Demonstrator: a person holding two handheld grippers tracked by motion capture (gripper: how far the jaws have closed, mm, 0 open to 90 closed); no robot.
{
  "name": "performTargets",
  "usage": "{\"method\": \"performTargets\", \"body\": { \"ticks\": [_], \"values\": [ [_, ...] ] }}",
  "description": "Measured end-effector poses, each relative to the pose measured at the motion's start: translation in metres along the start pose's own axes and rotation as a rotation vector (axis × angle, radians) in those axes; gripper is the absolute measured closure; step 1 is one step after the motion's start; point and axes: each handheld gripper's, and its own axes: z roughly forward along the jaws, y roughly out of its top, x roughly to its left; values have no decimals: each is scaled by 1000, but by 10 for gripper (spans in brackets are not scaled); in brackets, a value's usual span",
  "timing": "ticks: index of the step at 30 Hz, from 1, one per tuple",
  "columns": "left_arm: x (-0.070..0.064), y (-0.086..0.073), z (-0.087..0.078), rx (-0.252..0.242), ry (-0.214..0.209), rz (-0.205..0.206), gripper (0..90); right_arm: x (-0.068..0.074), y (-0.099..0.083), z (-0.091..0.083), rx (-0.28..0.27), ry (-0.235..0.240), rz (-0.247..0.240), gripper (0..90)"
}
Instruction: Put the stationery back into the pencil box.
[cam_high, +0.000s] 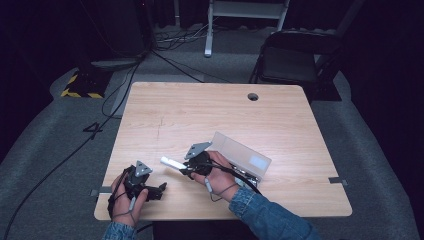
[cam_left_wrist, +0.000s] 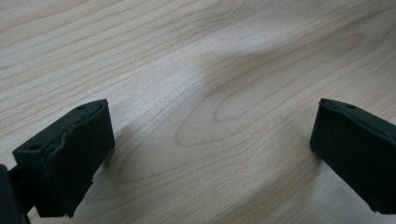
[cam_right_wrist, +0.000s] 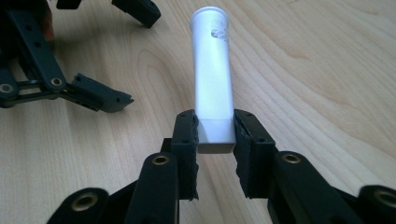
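A white tube (cam_right_wrist: 212, 70) lies almost level just above the wooden table (cam_high: 210, 115). My right gripper (cam_right_wrist: 215, 126) is shut on the tube's flat crimped end, and its round end points away. In the high view the tube (cam_high: 171, 162) sticks out to the left of the right gripper (cam_high: 184, 167), near the table's front middle. My left gripper (cam_high: 162, 189) rests at the front left, a short way from the tube. It stands open over bare wood (cam_left_wrist: 210, 140) with nothing between its fingers. The right gripper view shows that left gripper (cam_right_wrist: 126, 51) open at the upper left.
A pale box (cam_high: 235, 149) with its lid raised sits just right of the right hand. A cable hole (cam_high: 253, 96) is near the table's far edge. Beyond the table stand a dark chair (cam_high: 295, 57) and a white frame (cam_high: 245, 15). Cables (cam_high: 120, 95) run over the grey floor.
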Motion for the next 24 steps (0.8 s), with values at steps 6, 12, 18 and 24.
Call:
{"method": "performTargets", "body": {
  "ticks": [6,12,18,24],
  "values": [
    [1,2,1,3,1,7,1,-5,0,-23,-34,-12,12,721],
    [2,3,1,6,4,13,1,-11,-5,-49,-60,-21,27,720],
    [2,3,2,3,1,11,1,-13,-11,-66,-83,-18,44,720],
    [2,3,2,3,1,12,1,-16,-21,-86,-97,-31,44,721]
  ]
}}
